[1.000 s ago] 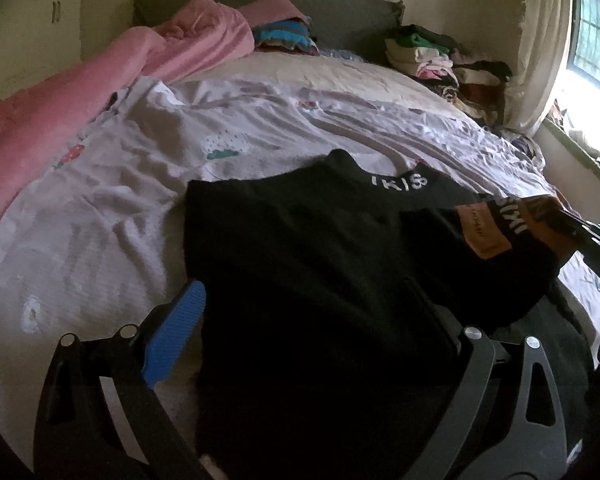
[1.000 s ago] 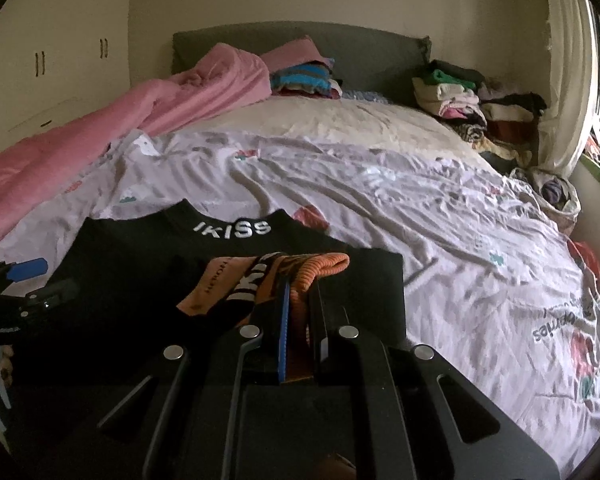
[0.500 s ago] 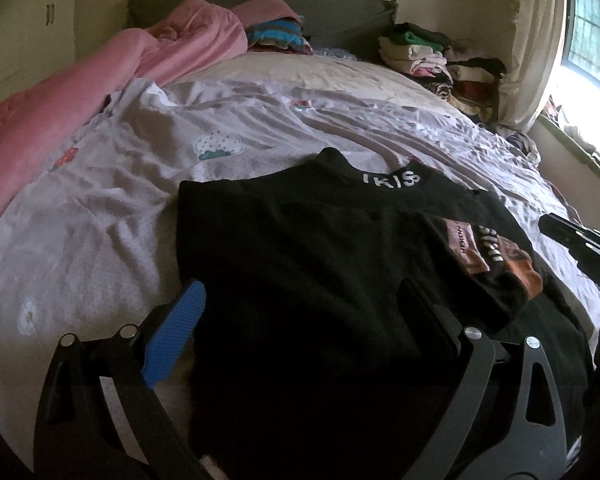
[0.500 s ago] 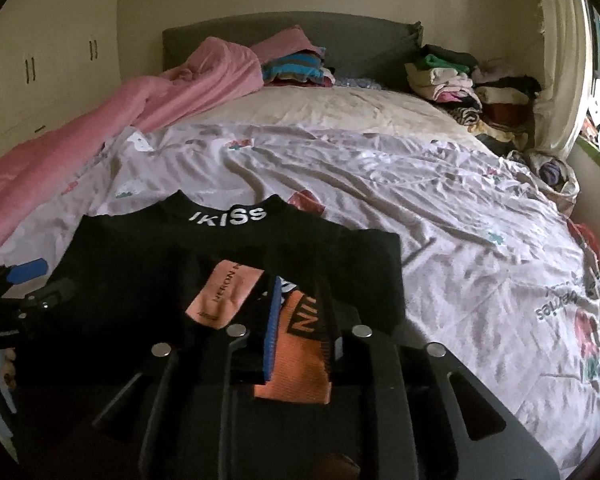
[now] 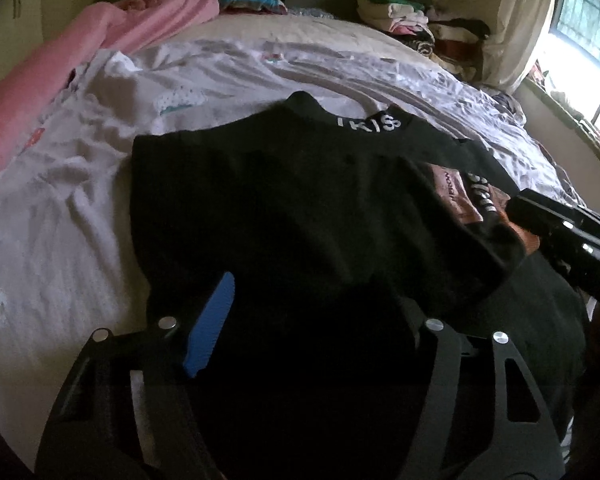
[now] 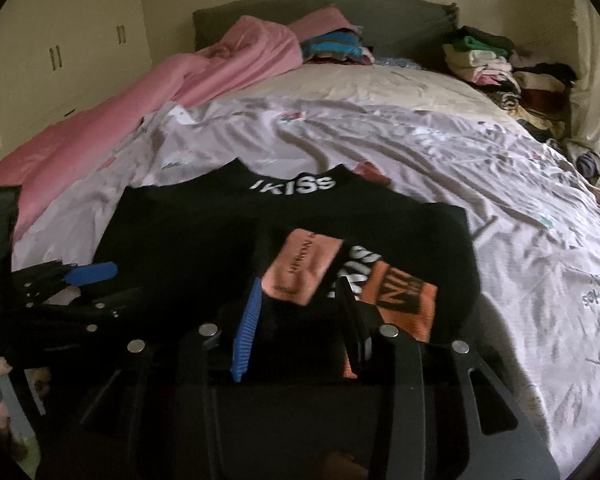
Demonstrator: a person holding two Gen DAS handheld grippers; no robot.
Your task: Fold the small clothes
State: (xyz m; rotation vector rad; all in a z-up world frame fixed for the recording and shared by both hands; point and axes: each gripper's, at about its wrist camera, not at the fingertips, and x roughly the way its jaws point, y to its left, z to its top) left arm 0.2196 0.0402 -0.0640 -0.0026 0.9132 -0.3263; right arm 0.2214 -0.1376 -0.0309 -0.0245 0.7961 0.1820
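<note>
Released since a second ago, the orange-cuffed sleeve (image 6: 384, 284) now lies folded across the black sweater (image 5: 284, 208) on the lilac bedsheet (image 6: 440, 160). Right gripper (image 6: 300, 320) hovers just behind it, jaws parted; left gripper (image 5: 312, 312) spreads wide over the hem.

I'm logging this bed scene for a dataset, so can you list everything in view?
Black top: one, black with white IKISS collar lettering, flat on the near bed.
Sleeve: one, orange and black cuff with a pink patch, folded onto the top's right side.
Bed sheet: one, pale lilac, printed, wrinkled.
Pink quilt: one, along the bed's left side.
Clothes piles: two, mixed colours, by the headboard.
Wardrobe: one, cream, left wall.
Window: one, bright, right wall.
Left gripper: fingers open over the top.
Right gripper: fingers open over the sleeve.
</note>
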